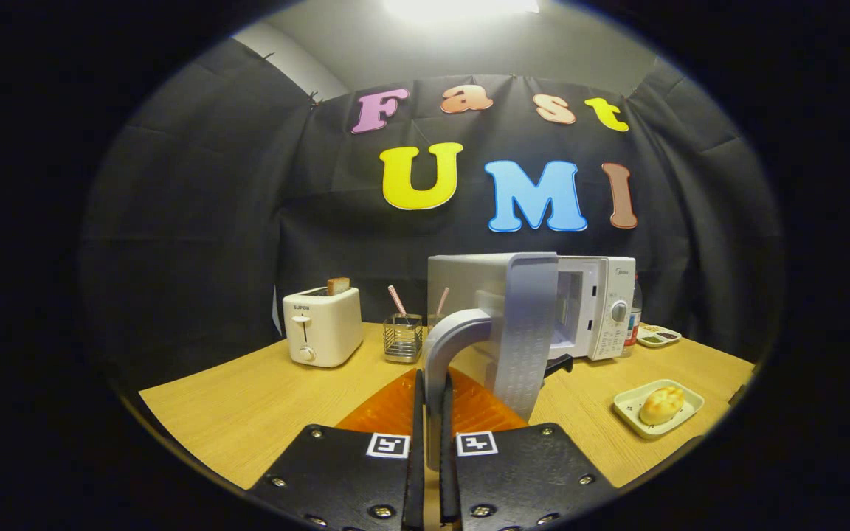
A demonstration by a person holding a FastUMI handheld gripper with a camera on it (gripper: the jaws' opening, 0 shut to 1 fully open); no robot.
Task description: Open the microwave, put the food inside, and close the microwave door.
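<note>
Fingers (434,413) pinch door handle (448,346), microwave (587,302) door (524,332) ajar

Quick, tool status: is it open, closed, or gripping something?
Tool: closed on the microwave door handle, both fingers pressing it; door swung open.

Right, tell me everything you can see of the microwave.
The microwave is a white box standing on the wooden table, right of the wire holder. Its door is swung open toward the camera, showing the cavity. A dial and buttons sit on its right panel. The hand-held gripper has both fingers closed on the door's curved grey handle.
</note>
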